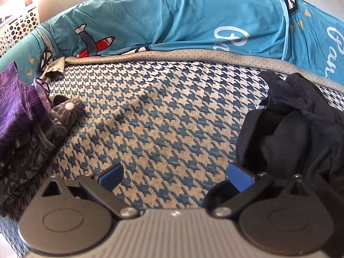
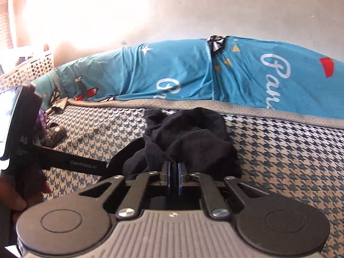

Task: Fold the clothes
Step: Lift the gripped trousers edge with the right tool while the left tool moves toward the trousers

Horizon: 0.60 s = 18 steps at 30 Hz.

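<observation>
Houndstooth bed cover point(image 1: 163, 116) is seen spread flat, with a wide bare stretch in its middle between the clothes at either side. Its far edge is bounded by a grey dotted border point(image 1: 193, 54) and teal printed pillows point(image 1: 172, 15); a white perforated basket point(image 1: 19, 28) is seen beyond the left corner. A heap of purple and grey patterned clothes point(image 1: 25, 116) is piled at the left edge.

The black garment point(image 2: 187, 137) is crumpled on the cover near the far border, bunched with no clear long axis. It is touched at its near edge by the right gripper point(image 2: 173, 169), whose blue pads are drawn almost together; whether cloth is pinched between them cannot be told. The left gripper point(image 1: 174, 176) is held wide open over bare cover, nothing between its pads, with the garment just beside its right finger.
</observation>
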Motion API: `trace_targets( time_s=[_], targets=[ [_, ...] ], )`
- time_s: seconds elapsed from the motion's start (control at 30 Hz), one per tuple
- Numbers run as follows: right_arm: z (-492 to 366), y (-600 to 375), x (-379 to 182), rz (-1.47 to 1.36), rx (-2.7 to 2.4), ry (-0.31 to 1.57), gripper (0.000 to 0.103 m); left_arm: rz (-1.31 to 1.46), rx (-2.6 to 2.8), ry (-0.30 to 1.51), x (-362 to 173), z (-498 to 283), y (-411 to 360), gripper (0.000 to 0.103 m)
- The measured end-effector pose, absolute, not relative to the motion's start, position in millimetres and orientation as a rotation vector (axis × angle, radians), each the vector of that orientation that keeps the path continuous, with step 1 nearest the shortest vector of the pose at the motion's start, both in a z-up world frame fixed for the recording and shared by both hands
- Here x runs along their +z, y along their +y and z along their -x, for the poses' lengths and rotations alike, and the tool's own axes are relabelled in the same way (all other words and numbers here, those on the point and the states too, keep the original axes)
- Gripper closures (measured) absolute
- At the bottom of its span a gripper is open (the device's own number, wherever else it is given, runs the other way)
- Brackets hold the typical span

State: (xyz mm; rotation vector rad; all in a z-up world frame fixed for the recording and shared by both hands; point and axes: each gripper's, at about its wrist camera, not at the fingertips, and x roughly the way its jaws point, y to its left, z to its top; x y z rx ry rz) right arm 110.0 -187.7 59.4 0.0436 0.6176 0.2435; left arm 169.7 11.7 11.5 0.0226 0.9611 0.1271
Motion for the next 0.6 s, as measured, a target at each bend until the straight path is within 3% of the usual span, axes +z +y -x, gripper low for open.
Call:
trace_targets(
  time_s=[0.23, 0.6],
  targets=[
    [-111.5, -245.8, 62.1, -0.12, -0.003, 0.596, 0.096, -0.02, 0.084, 0.946, 12.3, -168.9, -4.0, 0.0],
    [-118.1, -341.0, 46.5, -0.311, -0.356, 0.745, 0.096, -0.03, 0.012, 0.926, 12.0, -166.4, -29.5, 0.0]
  ],
)
